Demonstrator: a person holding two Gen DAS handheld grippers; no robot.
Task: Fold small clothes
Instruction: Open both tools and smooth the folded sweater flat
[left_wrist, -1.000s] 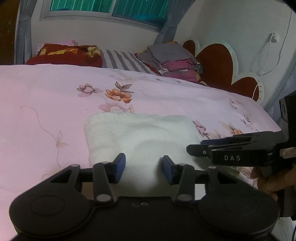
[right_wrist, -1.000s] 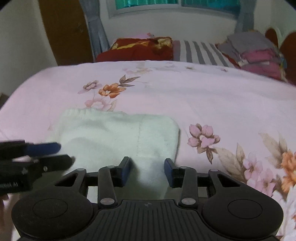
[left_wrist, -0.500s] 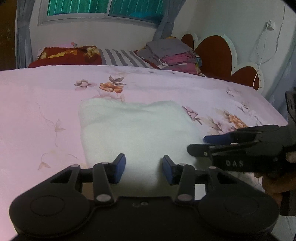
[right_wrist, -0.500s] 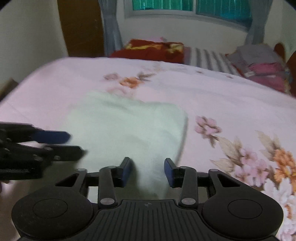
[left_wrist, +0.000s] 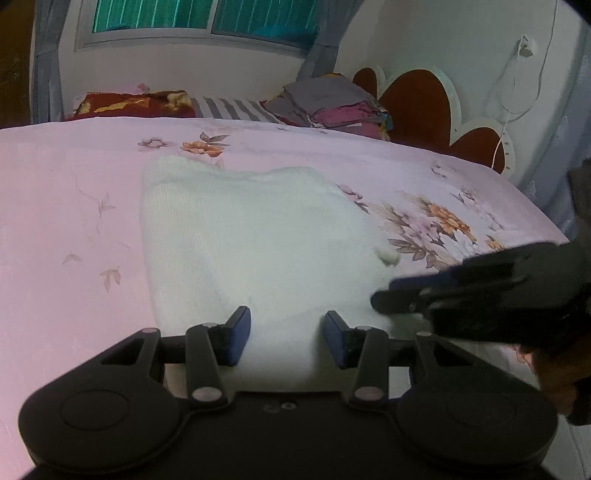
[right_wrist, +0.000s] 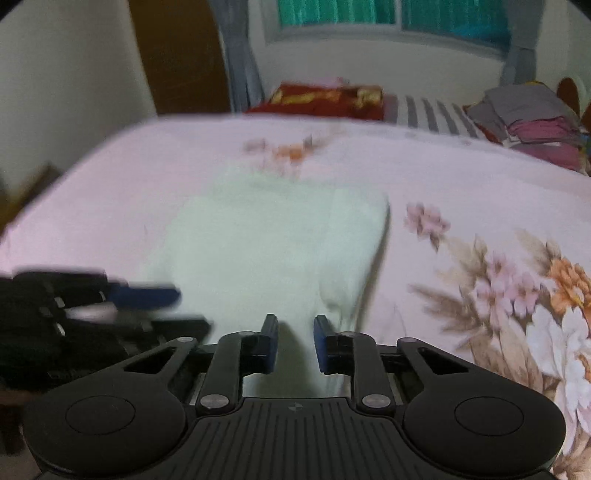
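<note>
Window (left_wrist: 207, 18) — heart-shaped headboard (left_wrist: 417, 96)

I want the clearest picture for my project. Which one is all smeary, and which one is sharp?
Right wrist view: smeary with motion blur, the white garment and left gripper streaked. Left wrist view: mostly sharp, garment knit visible, only the right gripper blurred. Both bend straight lines at the edges.

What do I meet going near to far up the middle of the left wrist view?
Left claw → white knit garment → orange flower print on the pink bedsheet → striped pillow → window.
</note>
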